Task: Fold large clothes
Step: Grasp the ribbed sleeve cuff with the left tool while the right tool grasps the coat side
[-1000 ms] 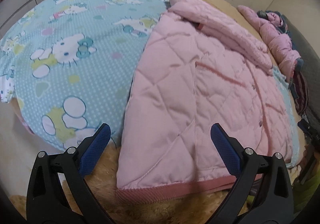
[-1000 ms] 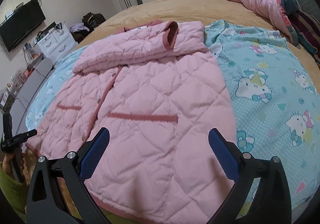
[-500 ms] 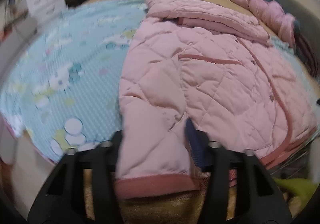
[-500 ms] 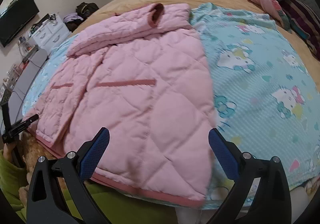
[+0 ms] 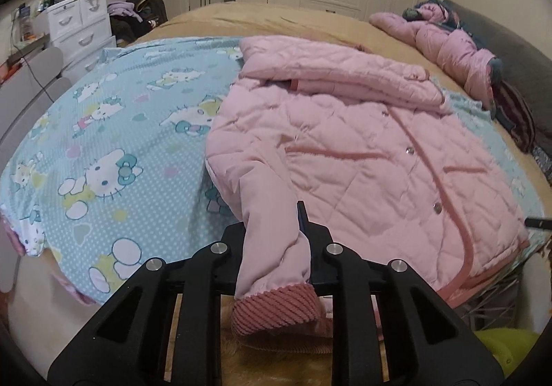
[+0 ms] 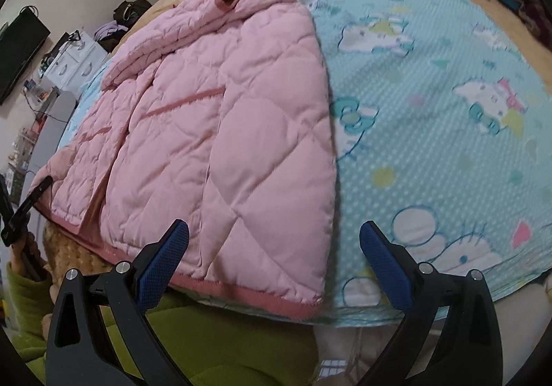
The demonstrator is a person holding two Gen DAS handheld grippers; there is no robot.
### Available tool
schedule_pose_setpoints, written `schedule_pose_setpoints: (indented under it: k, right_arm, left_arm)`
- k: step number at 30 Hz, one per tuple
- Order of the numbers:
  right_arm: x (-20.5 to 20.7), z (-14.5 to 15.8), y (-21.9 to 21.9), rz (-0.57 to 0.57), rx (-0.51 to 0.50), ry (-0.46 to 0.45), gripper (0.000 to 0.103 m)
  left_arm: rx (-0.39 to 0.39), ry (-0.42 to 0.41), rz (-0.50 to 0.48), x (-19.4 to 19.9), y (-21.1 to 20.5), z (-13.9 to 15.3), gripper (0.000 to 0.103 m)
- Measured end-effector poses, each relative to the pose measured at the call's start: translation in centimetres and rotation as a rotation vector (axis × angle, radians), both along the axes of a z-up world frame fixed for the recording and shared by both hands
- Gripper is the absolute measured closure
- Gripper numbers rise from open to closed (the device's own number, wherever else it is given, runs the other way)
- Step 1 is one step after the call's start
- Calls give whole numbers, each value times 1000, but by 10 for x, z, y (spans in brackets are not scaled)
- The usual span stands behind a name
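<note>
black hand-held gripper [image 6: 272, 248] frames with silver screws, blue textured pads [image 6: 162, 261], green sleeve [image 6: 24, 299].

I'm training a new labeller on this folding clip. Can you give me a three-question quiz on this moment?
1. True or false: the left gripper is shut on the pink jacket.
2. The right gripper is: A open, B shut on the hem, C out of view.
3. What does the jacket lie on?

Key: 1 true, at its bottom corner; 2 A; 3 the cartoon-cat blanket.

Both wrist views near; share pink jacket [image 5: 362, 151].
</note>
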State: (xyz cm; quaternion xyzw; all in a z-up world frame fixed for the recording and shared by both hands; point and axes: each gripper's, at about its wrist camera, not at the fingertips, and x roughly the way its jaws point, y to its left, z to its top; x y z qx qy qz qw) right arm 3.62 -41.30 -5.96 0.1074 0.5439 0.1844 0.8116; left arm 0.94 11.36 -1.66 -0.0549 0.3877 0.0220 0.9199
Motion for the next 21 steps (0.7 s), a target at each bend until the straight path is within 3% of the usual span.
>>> schedule_pose_setpoints:
  k: [3, 6, 10, 12, 14, 15, 21]
  right_arm:
    - [0, -10, 1, -7, 11, 25, 6]
    - [1, -18, -6, -35, 82, 45, 14]
    - [-4, -15, -4, 8, 79, 20, 37]
    - [-9, -4, 1, 59, 63, -53, 47]
    - [-13, 9, 5, 109, 49, -130, 71]
    - [-14, 18, 4, 123, 65, -169, 75]
    - [-5, 63, 4, 155, 137, -335, 83]
  left_arm:
    - [7, -14, -4, 2, -3, 5, 90]
    - [14, -25, -5, 1, -6, 9, 90]
    - [1, -32, 1, 3, -5, 12, 90]
    - [0, -40, 3, 4, -6, 13, 90]
    - [8, -54, 6, 6, -7, 17, 90]
    - [8, -60, 5, 7, -8, 19, 90]
    - [-9, -97, 8, 15, -9, 35, 90]
